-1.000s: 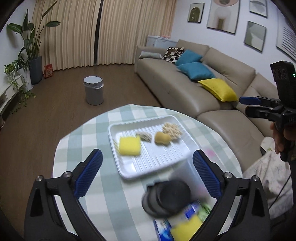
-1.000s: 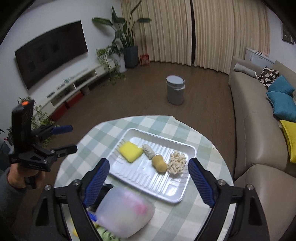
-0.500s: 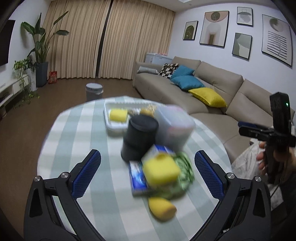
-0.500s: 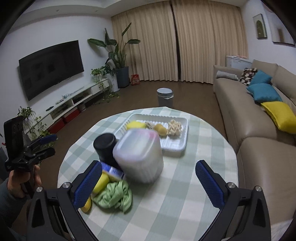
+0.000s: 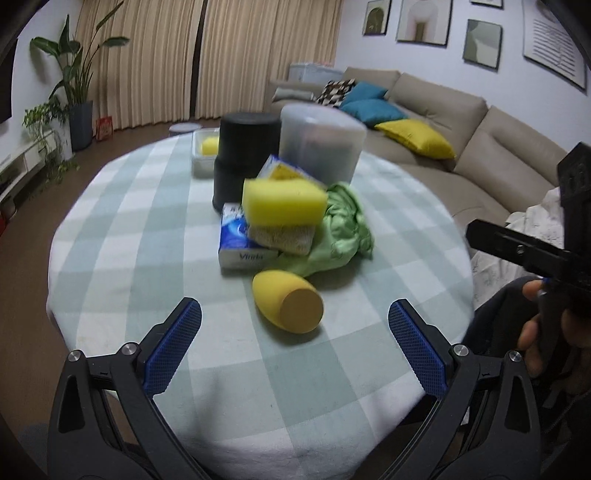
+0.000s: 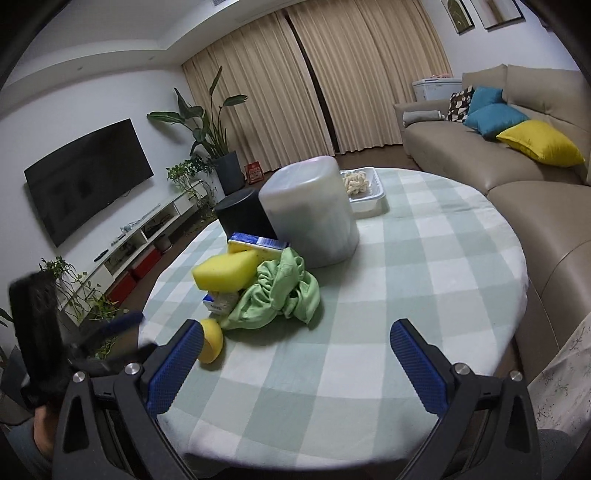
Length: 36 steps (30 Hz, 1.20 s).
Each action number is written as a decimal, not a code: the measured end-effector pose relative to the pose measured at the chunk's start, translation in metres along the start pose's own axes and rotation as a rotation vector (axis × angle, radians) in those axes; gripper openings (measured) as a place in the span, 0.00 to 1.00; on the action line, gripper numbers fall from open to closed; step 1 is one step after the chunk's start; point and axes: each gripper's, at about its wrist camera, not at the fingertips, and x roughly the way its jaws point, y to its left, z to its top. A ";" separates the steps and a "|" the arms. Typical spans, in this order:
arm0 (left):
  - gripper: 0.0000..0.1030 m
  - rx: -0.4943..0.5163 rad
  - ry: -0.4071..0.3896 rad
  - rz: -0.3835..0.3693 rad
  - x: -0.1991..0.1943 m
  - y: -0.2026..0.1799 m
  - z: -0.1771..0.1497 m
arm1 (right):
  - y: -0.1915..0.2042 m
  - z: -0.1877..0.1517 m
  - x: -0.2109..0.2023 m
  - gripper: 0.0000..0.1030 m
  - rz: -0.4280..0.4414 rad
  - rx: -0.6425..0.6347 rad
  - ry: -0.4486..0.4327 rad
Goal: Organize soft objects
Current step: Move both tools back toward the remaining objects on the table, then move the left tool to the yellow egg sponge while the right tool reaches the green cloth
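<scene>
Home living rm: beige sofa (image 6: 517, 155) w/ blue & yellow cushions (image 6: 539, 142), wall-mounted TV (image 6: 88, 177) over a low white media unit (image 6: 147, 236), floor-length beige curtains (image 6: 314, 85), potted plants (image 6: 210, 125), framed art (image 5: 421, 18) on wall, wood floor; round worktop (image 6: 424, 266) w/ green-check cloth

Both grippers look the same: the left gripper (image 5: 294, 319) and right gripper (image 6: 297, 339) are black plastic frames with triangular cutouts, silver screws at the pivots, and blue textured pads (image 5: 173, 345) inside each finger. Each one has a boxy black block on top. The person's sleeve (image 5: 495, 314) is dark.
</scene>
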 end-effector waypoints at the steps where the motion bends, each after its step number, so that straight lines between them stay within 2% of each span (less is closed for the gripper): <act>1: 1.00 -0.005 0.013 0.008 0.004 0.001 0.000 | 0.001 0.000 0.002 1.00 -0.002 -0.004 0.008; 14: 1.00 -0.004 0.062 0.073 0.032 0.005 0.003 | 0.007 -0.006 0.021 1.00 -0.040 -0.038 0.081; 21: 1.00 -0.011 0.076 0.131 0.043 0.008 0.005 | 0.010 0.011 0.039 1.00 -0.069 -0.051 0.147; 24: 1.00 -0.019 0.085 0.126 0.048 0.011 0.004 | 0.007 0.019 0.052 1.00 -0.064 -0.030 0.196; 32: 0.98 -0.018 0.088 0.128 0.055 0.012 0.000 | 0.012 0.018 0.073 1.00 -0.043 -0.003 0.251; 36: 0.90 -0.014 0.083 0.124 0.058 0.014 0.001 | 0.017 0.020 0.083 1.00 -0.053 -0.027 0.253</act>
